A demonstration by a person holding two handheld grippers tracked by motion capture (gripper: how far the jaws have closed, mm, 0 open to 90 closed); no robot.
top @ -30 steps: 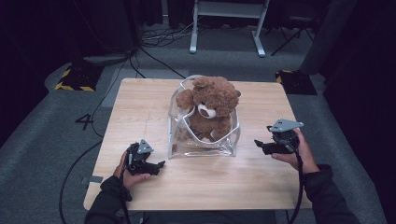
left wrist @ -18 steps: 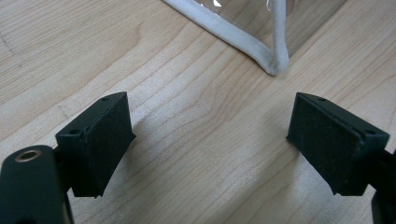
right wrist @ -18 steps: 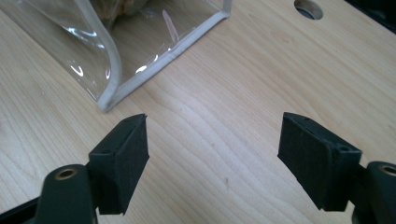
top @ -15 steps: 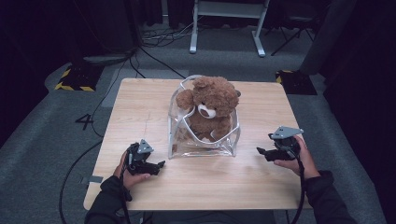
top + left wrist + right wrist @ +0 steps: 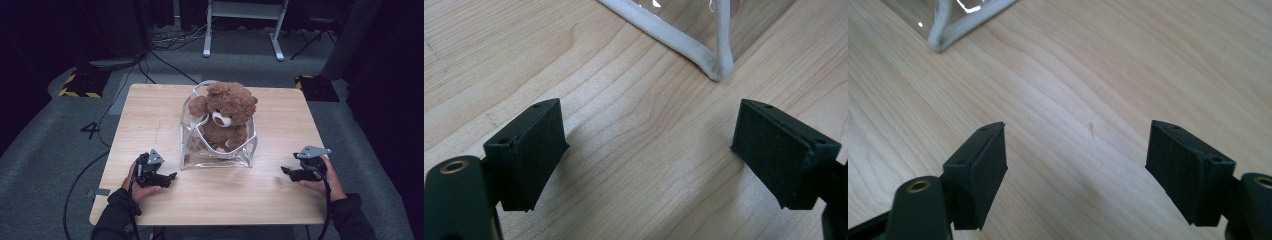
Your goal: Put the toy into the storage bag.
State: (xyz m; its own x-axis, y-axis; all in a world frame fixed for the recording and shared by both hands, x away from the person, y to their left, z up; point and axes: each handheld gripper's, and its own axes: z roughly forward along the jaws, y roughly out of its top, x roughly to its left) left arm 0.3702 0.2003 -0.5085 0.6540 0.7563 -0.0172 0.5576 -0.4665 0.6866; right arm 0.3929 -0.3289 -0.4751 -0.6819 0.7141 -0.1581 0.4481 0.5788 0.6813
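From the high view, a brown bear (image 5: 227, 117) sits inside a clear bag (image 5: 200, 155) in the middle of the table (image 5: 150, 105). Its head pokes out of the top. The left gripper (image 5: 167, 177) rests on the table just beside the bag's front left corner. The right gripper (image 5: 287, 171) sits low over the table, near the bag's front right corner but apart from it. Both point in toward the bag.

In the left gripper view, the two black jaws stand wide apart with bare wood between them. They pinch nothing. The bag's white-edged corner (image 5: 719, 70) lies just ahead.

In the right gripper view, the jaws are spread wide too, with nothing between them. The bag's other corner (image 5: 940, 40) shows at the top left, farther off.

What could go wrong, I think: the bag is thin and slippery, so a jaw could slide off its edge. A push from one side alone could tip the bag and spill the bear. A pinch on the flat side could crumple the bag instead of holding it.
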